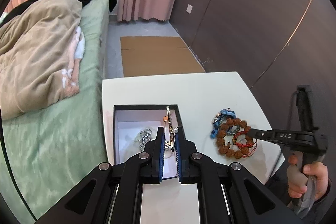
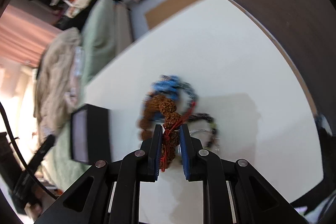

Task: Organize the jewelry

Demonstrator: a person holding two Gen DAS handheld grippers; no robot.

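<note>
Both grippers carry jewelry above a white table.
Left gripper pinches a gold clip over the black box; lower before releasing. Right gripper clamps a brown bead bracelet; lift slowly, blue beads may tangle.

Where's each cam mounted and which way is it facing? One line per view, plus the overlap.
Left wrist: on the left gripper, looking down into the black box; it grips a gold bangle; the right gripper and a hand show.
Right wrist: on the right gripper, tilted, blurred, clamping the brown bead bracelet.
Shared: white table, box, bracelet pile, bed.
</note>
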